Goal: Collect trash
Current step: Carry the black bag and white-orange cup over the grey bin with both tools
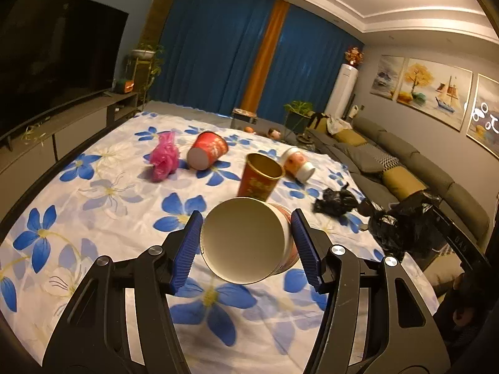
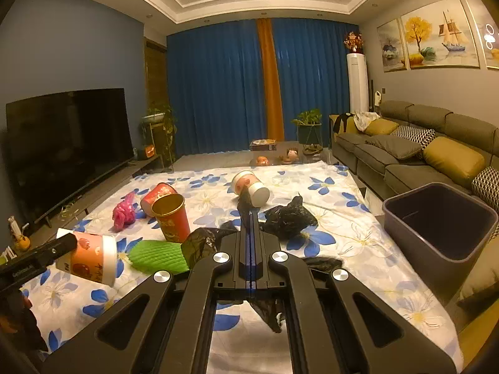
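Left gripper (image 1: 246,218) holds a paper cup (image 1: 246,240) sideways between its blue pads, clear of the floral sheet (image 1: 93,187). On the sheet, left to right: pink bag (image 2: 124,212) far left, a tipped red cup (image 2: 156,194), an upright red cup (image 2: 172,218), a green crumpled piece (image 2: 156,257) nearer, a tipped white-rimmed cup (image 2: 251,187) farther. Right gripper (image 2: 251,218) is fully closed, pinching a black plastic bag (image 2: 199,243); a second black bag (image 2: 288,219) lies just right. Grey bin (image 2: 436,243) stands at the sheet's right edge.

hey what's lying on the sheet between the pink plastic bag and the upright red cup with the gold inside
A red paper cup on its side, base toward the camera, lies between the pink bag and the upright red cup; clearest in the left wrist view.
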A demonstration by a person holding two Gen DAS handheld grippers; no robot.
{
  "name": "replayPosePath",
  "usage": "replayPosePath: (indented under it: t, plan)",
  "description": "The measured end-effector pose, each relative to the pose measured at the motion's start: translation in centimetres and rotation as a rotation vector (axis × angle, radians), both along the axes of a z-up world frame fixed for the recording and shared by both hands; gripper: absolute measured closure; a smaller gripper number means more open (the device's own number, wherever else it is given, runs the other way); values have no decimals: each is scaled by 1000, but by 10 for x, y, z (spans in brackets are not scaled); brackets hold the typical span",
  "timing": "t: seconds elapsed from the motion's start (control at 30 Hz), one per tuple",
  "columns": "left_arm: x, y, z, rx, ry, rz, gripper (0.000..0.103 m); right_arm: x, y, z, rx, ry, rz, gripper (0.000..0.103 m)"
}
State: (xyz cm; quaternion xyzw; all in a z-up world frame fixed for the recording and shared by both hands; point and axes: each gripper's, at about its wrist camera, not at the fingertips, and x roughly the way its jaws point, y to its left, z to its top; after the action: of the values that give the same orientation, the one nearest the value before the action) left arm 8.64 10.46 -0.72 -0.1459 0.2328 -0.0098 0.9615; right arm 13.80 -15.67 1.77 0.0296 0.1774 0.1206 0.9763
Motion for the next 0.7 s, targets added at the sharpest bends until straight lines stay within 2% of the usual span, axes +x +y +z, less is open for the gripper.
replayPosePath:
  t: [0.33,0.7]
  plan:
    - [5,-36,15,32,-6,-68,46,-6,-25,22,16,-26,0,102]
    - [48,-87,28,50,-17,-205,46,11,-54,30,0,-31,-44,102]
